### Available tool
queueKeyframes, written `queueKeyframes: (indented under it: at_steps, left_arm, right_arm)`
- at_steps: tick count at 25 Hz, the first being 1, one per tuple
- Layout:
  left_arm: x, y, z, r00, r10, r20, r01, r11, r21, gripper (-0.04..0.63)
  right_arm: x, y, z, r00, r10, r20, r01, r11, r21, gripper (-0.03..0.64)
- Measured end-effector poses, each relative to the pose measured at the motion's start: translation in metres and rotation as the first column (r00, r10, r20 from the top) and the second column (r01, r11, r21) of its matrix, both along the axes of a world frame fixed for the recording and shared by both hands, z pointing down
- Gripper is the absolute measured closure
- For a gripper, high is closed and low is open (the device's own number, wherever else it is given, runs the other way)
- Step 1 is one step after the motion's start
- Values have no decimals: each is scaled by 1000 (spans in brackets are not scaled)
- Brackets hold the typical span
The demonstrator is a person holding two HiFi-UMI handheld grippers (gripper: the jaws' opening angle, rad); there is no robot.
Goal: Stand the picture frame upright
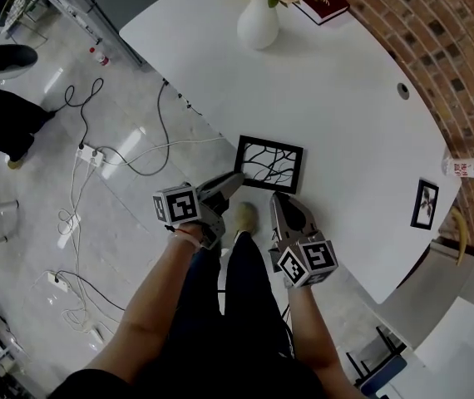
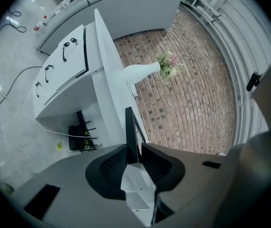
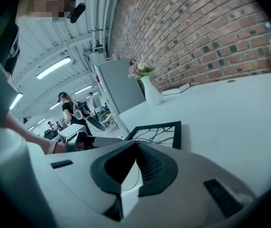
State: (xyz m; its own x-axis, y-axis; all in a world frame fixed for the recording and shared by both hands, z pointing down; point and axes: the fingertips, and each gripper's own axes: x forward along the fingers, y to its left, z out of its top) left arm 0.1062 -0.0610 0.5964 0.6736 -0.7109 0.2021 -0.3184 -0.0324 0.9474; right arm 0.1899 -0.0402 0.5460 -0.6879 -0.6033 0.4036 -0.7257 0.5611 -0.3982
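One picture frame (image 1: pixel 269 164) is laid flat near the edge of the white table (image 1: pixel 345 98). Its left edge is pinched between the jaws of the left gripper (image 1: pixel 237 178). The right gripper (image 1: pixel 275 198) is held just beside the frame's near edge, its jaws pressed together on nothing. A white vase (image 1: pixel 258 22) is set well apart, at the table's far side.

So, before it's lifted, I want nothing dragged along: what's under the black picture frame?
The picture frame lies flat on the white table; only tabletop shows around it. Whatever sits beneath is covered.
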Motion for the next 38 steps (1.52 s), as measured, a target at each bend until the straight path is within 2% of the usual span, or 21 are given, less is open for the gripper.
queueKeyframes:
  at_steps: [4,7,8,9,13,15,17,18,23,26,30,38]
  left_arm:
    - [-13,11,0,999,-26,-18,26,1000,-6,494]
    - [-19,19,0,999,-30,-28,30,1000,-3,495]
    - [-20,21,0,999,-32,-31,32,999,-3,495]
    - [-21,23,0,999,-33,-32,33,999,-2,495]
    - [-26,31,-1,998,-45,-40,45,999,-1,497]
    - [-28,35,0,997,-55,-49,55,998,-2,499]
    - [-29,39,1,997,-57,-54,57,998,-2,499]
    - [-29,41,2,997,-56,-56,56,998,-2,499]
    - [-27,48,4,997,-34,-69,34,999,-4,500]
    - [-25,52,4,994,-22,-102,21,1000,-7,506]
    - [-24,59,5,990,1,-141,-2,1000,-11,515]
    - [-25,67,10,994,57,-90,-57,998,0,489]
  right_arm:
    - [-11,18,15,997,48,55,-42,993,-107,612]
    - [-15,26,28,985,131,116,-106,974,-201,612]
    - [-17,27,31,976,162,147,-125,964,-233,605]
    - [-19,28,34,965,192,181,-141,954,-265,566]
    - [-20,25,40,896,324,303,-201,905,-375,520]
    - [-19,24,42,842,407,354,-235,868,-438,511]
    - [-19,24,46,790,474,389,-257,832,-492,462]
    - [-21,24,48,771,493,404,-260,821,-508,462]
    - [-32,16,48,695,538,477,-251,803,-540,462]
    - [-33,11,51,653,576,492,-262,781,-567,463]
    - [-35,9,54,624,592,510,-269,775,-572,504]
    - [-40,11,47,596,584,551,-261,790,-554,538]
